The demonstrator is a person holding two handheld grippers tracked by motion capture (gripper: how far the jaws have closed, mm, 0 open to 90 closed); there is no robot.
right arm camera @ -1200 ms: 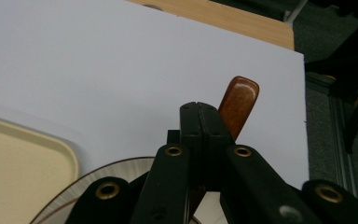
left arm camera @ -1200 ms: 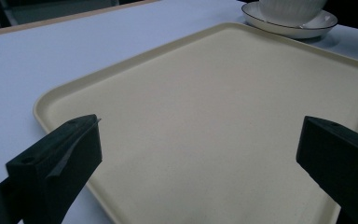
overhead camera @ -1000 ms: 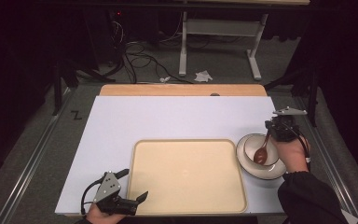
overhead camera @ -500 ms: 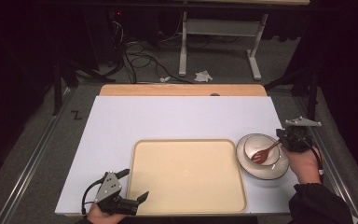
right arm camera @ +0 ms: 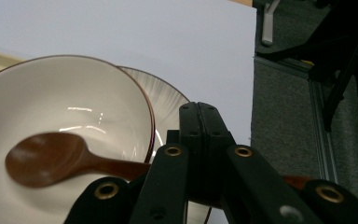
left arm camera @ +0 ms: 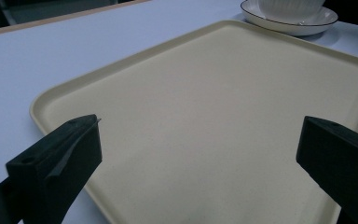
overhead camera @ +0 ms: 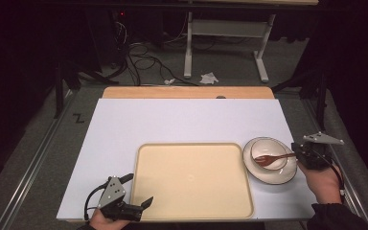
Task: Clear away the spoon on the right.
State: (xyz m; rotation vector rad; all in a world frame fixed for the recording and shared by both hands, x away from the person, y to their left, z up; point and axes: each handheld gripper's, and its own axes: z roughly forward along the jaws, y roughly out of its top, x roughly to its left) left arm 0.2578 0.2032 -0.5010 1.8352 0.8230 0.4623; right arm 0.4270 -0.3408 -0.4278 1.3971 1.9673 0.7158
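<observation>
My right tongs clamp the brown wooden spoon's handle.
Its scoop lies in the white ribbed bowl at the tray's three o'clock, seemingly resting; my left tongs gape empty over the cream plastic tray.

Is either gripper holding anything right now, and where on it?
The right gripper is shut on the wooden spoon, holding its handle end; the left gripper is open, holding nothing.

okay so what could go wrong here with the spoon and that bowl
The right gripper is shut on the wooden spoon at the far end of its handle, so the spoon could pivot or slip. Its head lies in the bowl, which sits on a plate near the table's right edge; dragging the spoon might tip or shift both.
</observation>
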